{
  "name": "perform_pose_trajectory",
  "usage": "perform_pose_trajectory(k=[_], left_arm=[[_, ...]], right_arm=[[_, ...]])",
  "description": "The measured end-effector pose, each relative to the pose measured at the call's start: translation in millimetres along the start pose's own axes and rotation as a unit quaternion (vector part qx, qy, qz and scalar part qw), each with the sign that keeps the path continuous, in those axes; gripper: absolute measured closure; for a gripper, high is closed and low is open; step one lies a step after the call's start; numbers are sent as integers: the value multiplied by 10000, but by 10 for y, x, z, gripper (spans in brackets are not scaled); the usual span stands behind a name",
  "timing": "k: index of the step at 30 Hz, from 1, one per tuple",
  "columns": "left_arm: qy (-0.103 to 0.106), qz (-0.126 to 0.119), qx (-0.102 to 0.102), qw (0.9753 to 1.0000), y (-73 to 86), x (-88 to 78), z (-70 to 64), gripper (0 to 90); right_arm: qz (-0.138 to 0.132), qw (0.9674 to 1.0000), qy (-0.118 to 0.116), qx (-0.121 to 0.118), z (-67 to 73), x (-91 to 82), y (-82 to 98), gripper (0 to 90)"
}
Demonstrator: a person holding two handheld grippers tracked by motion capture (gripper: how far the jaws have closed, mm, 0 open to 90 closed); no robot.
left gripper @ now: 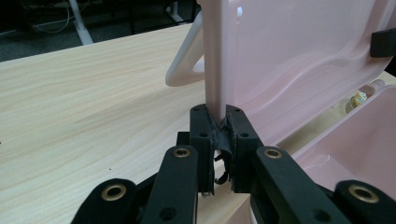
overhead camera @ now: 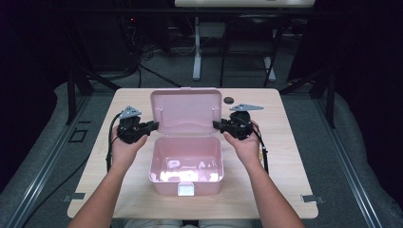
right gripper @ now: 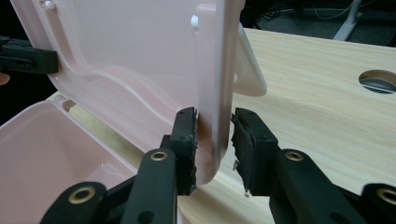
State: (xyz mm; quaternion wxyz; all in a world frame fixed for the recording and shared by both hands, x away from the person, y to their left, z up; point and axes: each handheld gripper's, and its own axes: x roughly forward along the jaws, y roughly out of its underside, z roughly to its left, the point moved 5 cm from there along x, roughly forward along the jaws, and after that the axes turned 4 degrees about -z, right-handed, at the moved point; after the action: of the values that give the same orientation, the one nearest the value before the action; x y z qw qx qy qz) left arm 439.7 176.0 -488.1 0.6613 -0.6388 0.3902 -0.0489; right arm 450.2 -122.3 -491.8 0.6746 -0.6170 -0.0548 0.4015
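Two grippers flank the upright lid (overhead camera: 186,110): left gripper (left gripper: 219,135) clamps its edge, right gripper (right gripper: 214,140) straddles the opposite edge unclosed, so it should likely pinch fully before both swing together.

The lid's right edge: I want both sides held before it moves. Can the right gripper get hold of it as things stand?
Probably yes. The right gripper already straddles the lid edge, one jaw touching, the other a gap away; nothing lies between. The left gripper is clamped on the opposite edge.
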Motion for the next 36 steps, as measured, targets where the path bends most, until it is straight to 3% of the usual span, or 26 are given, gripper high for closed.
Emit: perform_pose_trajectory(k=[5,8,24,30,36], left_arm=[[-8,87,-34,10000,-16,15,5,831],[19,108,-43,9999,-16,25,16,828],[82,154,-126,9998,52,-108,-12,827],[105,113,-49,9999,66,-121,-24,820],[163,98,-104,9998,78,-103,-6,810]], right_arm=[[-57,10000,-29,64,12,-7,-11,751],[-23,10000,33,-17,17,1,-11,752],[153,9996,-200,86,91,-46,18,763],[147,9999,-66,11,142,-76,36,753],[106,9999,73,-96,155,-51,43,722]])
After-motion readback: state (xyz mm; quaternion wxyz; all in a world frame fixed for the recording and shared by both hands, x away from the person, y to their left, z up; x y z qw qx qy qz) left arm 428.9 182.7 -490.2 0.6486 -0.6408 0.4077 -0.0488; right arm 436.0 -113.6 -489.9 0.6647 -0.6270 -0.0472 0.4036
